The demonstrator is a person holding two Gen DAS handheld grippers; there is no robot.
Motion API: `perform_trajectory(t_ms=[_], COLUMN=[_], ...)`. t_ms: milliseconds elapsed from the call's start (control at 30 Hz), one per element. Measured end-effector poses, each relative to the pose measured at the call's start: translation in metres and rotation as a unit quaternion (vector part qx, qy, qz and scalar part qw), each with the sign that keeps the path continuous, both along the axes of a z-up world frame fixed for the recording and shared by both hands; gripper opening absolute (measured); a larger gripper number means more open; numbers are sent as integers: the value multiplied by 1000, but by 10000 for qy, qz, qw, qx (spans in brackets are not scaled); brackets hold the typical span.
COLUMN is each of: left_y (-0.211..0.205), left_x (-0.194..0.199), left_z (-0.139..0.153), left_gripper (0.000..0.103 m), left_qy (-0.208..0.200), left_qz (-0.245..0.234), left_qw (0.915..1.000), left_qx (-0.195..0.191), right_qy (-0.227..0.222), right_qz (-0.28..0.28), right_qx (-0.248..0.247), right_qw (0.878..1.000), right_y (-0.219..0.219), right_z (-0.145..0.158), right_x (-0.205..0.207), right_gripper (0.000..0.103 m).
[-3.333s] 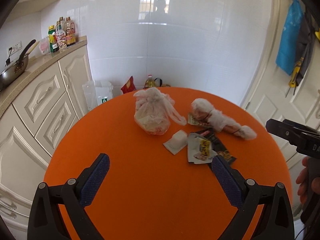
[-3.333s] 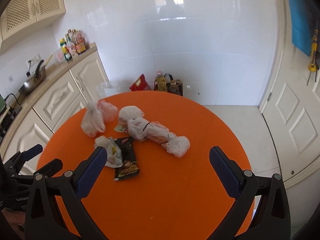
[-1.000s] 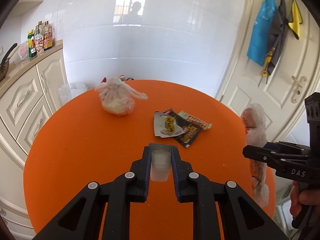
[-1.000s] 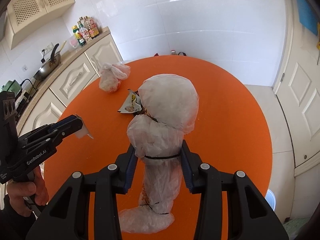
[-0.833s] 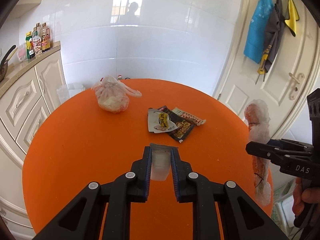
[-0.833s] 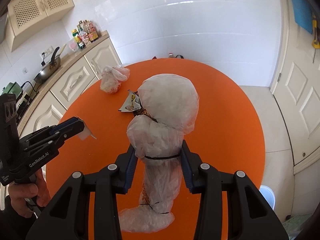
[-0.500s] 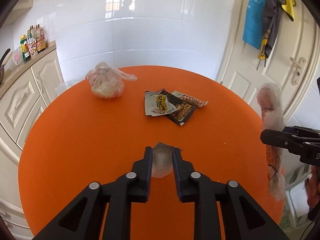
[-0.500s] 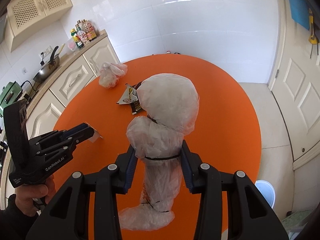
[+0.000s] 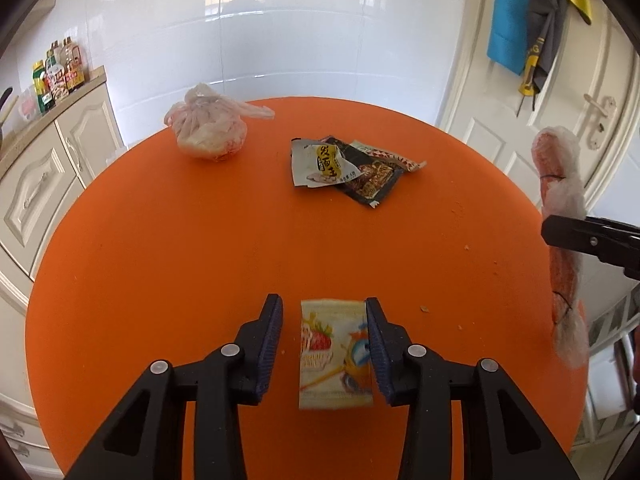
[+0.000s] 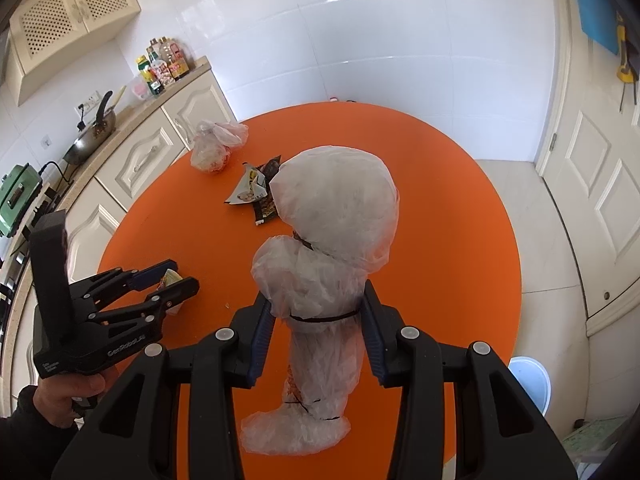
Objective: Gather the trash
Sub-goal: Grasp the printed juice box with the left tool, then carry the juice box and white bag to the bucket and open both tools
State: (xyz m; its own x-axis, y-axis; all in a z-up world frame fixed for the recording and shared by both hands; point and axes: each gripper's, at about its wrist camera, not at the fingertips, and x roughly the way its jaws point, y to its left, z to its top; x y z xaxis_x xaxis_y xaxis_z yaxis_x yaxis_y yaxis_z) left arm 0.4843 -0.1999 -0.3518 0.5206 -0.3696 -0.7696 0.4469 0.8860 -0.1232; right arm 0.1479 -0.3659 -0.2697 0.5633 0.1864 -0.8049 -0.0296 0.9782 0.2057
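- Left gripper [image 9: 324, 330]: fingers [image 9: 270, 332] spread, hovering low over the near part of the round orange desk [image 9: 160, 248].
- Small snack packet [image 9: 335, 354] with a strawberry print lies between the spread left fingers; a gap shows on the left side, the right finger sits just beside the packet's edge. Cannot tell whether the packet rests on the desk or hangs off that finger.
- Right gripper [image 10: 318, 332]: fingers pinching a long plastic-wrapped bundle [image 10: 328, 248] at its tied waist. Bundle stands upright, bulbous top above the fingers, crumpled tail hanging below them.
- In the left wrist view the same bundle shows at the desk's right edge, clear of the surface.
- Tied plastic bag [image 9: 210, 130] sits at the far left of the desk.
- Flat pile of empty wrappers [image 9: 344, 170] lies near the desk's middle, well apart from the bag.
- Scattered crumbs [image 9: 466, 247] on the right half of the desk.
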Motion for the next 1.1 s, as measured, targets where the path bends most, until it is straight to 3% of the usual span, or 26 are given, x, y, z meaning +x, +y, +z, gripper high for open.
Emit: perform_trajectory(t_ms=[167,200,233,367,767,1100], left_y=[0,0,0,-1,-27,-99], left_x=[4,6,6,7,-40,-89], left_z=[-10,-10,-12,-12,69,131], left_gripper=[38,36,25,25,25,25], left_qy=[-5,2,11,34,-587,-952], left_qz=[29,43,41,-11,-529,-1583], left_qw=[10000,10000,9999,9998,9952,9783], left_qx=[-35,-58,-103,-207,-581,-942], right_qy=[42,42,38,5,-496,-952], right_qz=[12,24,27,18,-387,-1464], right_qx=[26,29,37,57,32,-239], right_qw=[10000,10000,10000,10000,9980,9843], right_y=[2,3,3,2,-36,-118], right_z=[-4,-4,-4,-3,37,84], right_x=[1,1,1,-2,-31,-94], right_gripper=[41,41,41,41,41,41])
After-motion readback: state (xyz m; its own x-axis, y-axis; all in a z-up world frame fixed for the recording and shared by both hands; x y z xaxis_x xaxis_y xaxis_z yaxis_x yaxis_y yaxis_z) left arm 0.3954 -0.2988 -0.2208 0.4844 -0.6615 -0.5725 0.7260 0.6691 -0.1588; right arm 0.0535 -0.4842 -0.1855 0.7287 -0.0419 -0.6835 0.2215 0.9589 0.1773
